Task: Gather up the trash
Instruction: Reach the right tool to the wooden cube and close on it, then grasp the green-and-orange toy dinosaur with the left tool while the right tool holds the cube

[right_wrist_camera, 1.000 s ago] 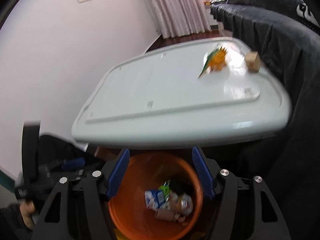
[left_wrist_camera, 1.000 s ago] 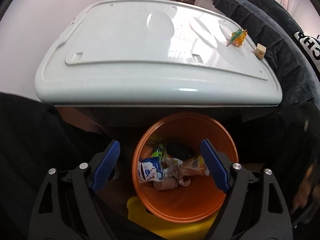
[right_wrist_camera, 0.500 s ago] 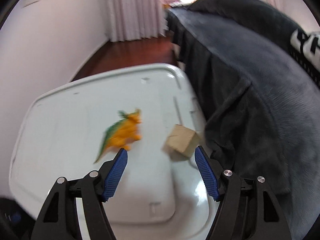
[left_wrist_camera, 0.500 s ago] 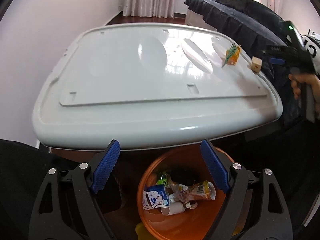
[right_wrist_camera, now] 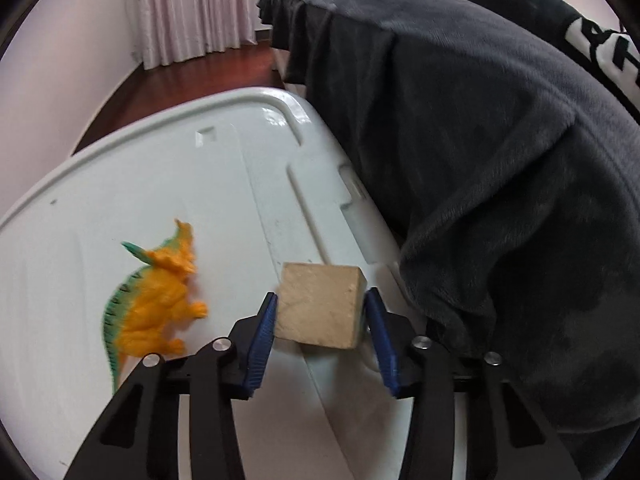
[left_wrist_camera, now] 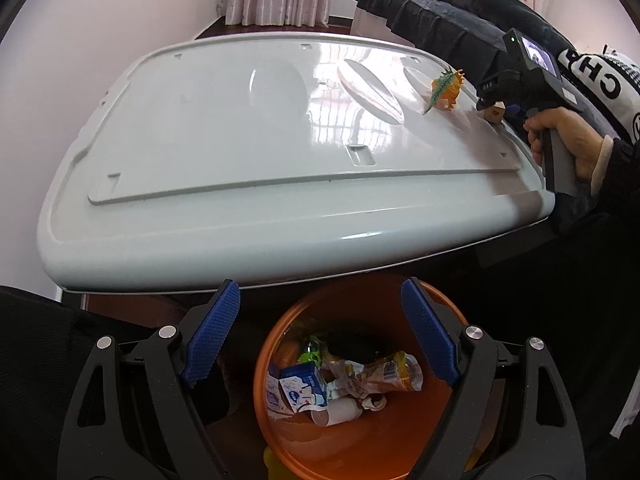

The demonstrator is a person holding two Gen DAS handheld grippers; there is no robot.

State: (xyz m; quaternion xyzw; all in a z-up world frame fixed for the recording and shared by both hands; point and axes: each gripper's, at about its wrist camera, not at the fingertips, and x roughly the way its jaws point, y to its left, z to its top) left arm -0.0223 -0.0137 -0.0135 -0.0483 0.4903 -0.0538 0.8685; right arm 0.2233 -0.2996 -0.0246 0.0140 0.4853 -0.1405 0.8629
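Observation:
A tan wooden cube (right_wrist_camera: 322, 307) sits on the white plastic lid (right_wrist_camera: 140, 184) near its right edge. My right gripper (right_wrist_camera: 320, 312) is around the cube, jaws on both sides and close to touching it. An orange and green toy dinosaur (right_wrist_camera: 158, 304) lies to its left. In the left wrist view the cube (left_wrist_camera: 495, 113) and dinosaur (left_wrist_camera: 445, 91) show at the lid's far right under the right gripper (left_wrist_camera: 486, 98). My left gripper (left_wrist_camera: 320, 332) is open and empty above the orange bin (left_wrist_camera: 360, 444), which holds wrappers and a small carton (left_wrist_camera: 300, 386).
A dark grey blanket (right_wrist_camera: 480, 140) covers furniture right beside the lid's right edge. Pink curtains (right_wrist_camera: 188, 8) and a dark wood floor lie behind. A white wall (left_wrist_camera: 80, 40) is on the left. A yellow object (left_wrist_camera: 272, 460) lies under the bin.
My right gripper moved from above the bin up to the lid and closed in around the cube. My left gripper rose and pulled back, bringing more of the lid into view.

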